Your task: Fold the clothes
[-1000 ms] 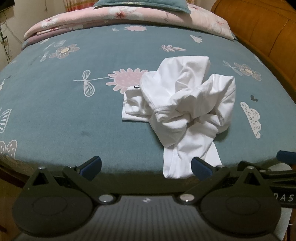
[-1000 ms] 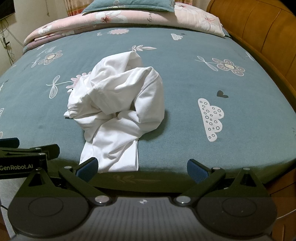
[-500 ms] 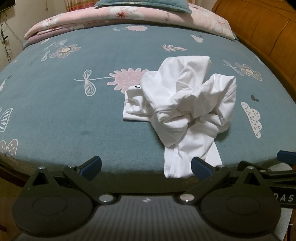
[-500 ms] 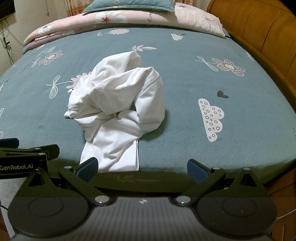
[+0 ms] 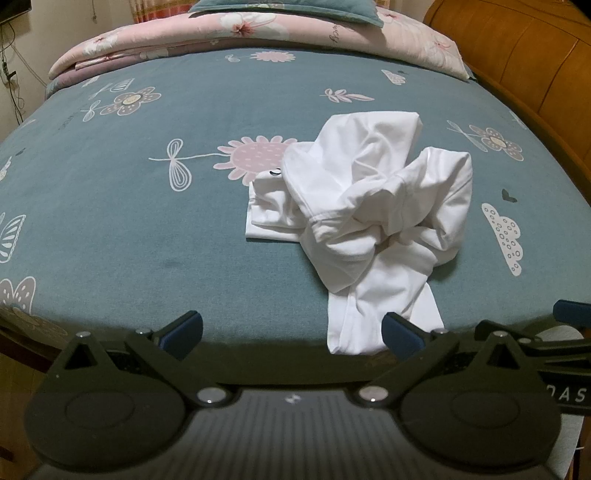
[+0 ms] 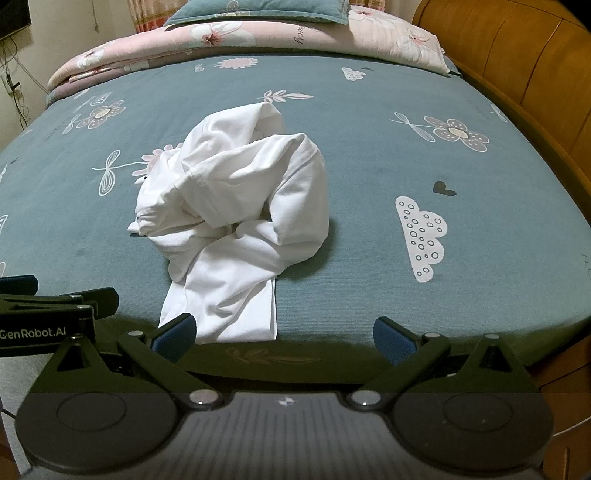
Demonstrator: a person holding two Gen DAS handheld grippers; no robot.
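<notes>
White cloth, a shirt by the look of it, is lying bunched near the front edge of the bed, so we are starting from nothing, holding the left claw and right claw apart and empty.

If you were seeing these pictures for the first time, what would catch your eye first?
A crumpled white garment lies heaped near the front edge of the teal flower-print bedsheet, one end trailing to the edge. Both tongs, left and right, hover open just short of it, holding nothing. A pink quilt lies at the far end.
</notes>
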